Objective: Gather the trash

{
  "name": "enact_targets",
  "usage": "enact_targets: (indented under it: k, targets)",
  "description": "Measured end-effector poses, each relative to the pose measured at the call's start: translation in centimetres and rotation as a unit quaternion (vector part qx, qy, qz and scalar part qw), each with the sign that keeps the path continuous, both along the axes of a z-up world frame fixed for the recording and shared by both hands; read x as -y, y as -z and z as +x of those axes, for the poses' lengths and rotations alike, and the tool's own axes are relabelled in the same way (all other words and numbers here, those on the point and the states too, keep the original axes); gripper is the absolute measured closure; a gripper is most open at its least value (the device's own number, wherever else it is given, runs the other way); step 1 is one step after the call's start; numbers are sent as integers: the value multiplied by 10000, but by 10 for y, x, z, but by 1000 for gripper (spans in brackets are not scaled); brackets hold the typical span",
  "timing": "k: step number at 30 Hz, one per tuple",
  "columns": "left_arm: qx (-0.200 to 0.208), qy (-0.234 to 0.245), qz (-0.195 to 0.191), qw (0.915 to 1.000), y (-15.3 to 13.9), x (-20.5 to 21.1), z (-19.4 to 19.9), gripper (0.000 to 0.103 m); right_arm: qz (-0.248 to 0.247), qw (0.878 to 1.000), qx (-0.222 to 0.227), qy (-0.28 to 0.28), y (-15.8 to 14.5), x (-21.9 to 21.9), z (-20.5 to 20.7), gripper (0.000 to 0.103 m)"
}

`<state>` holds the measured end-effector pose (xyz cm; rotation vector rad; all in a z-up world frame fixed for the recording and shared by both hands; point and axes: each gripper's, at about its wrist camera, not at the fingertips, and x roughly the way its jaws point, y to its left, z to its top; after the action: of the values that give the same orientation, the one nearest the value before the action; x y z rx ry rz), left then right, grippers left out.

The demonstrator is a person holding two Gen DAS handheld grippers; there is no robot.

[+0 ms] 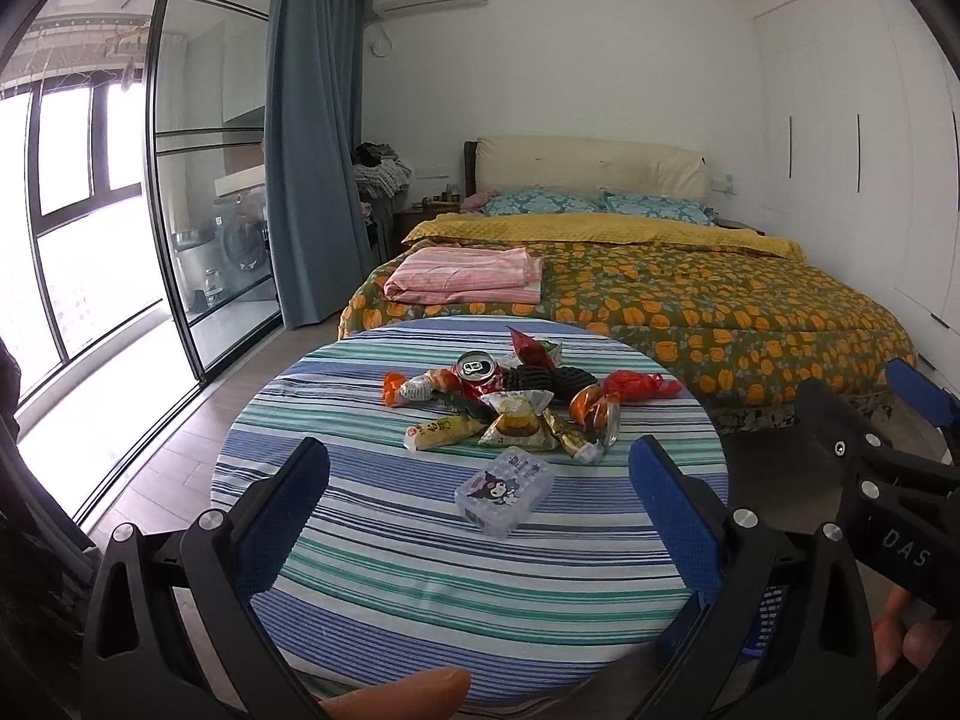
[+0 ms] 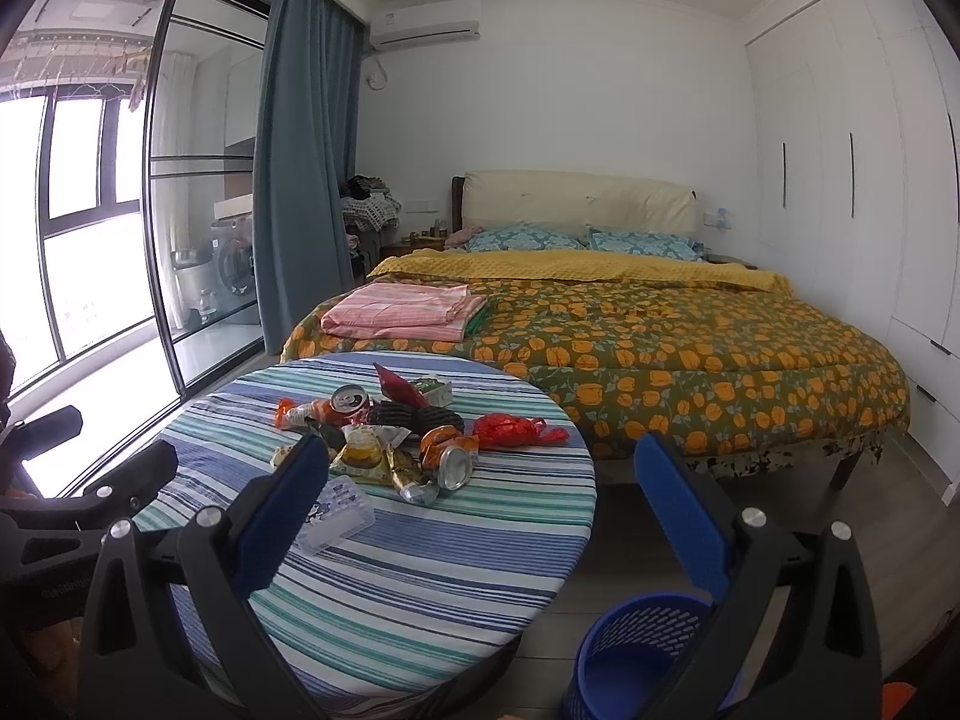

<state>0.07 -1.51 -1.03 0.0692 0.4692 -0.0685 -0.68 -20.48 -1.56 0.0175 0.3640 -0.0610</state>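
Observation:
A heap of trash lies on the round table (image 1: pixel 372 570) with a striped cloth: a red soda can (image 1: pixel 478 373), snack wrappers (image 1: pixel 517 417), a red plastic bag (image 1: pixel 641 386) and a crushed orange can (image 2: pixel 451 457). A clear box with a cartoon figure (image 1: pixel 504 489) sits nearer to me. My left gripper (image 1: pixel 479 483) stands open above the table's near half, nothing between its fingers. My right gripper (image 2: pixel 480 480) is open too, off the table's right side. A blue mesh bin (image 2: pixel 636 654) stands on the floor under it.
A bed (image 2: pixel 690 354) with an orange-flowered quilt and a folded pink blanket (image 1: pixel 465 276) stands behind the table. Glass sliding doors (image 1: pixel 204 210) and a blue curtain (image 1: pixel 312 150) are at left, white wardrobes (image 2: pixel 852 180) at right. Wooden floor (image 2: pixel 630 546) runs between table and bed.

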Motion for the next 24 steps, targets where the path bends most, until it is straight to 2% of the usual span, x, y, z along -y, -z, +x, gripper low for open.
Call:
enact_targets:
  k: [7, 11, 19, 24]
  targets:
    - [-22, 180, 273, 9995, 5, 7, 2, 4, -3, 9999, -52, 148, 1, 2, 3, 4]
    - [-234, 278, 413, 9985, 14, 10, 8, 4, 22, 9998, -72, 205, 3, 5, 4, 4]
    - [-716, 185, 187, 9971, 40, -11, 29, 4, 55, 9996, -143, 230, 10, 14, 7, 5]
    - [-1130, 249, -90, 9932, 71, -27, 55, 4, 40, 9994, -270, 194, 21, 18, 12, 5]
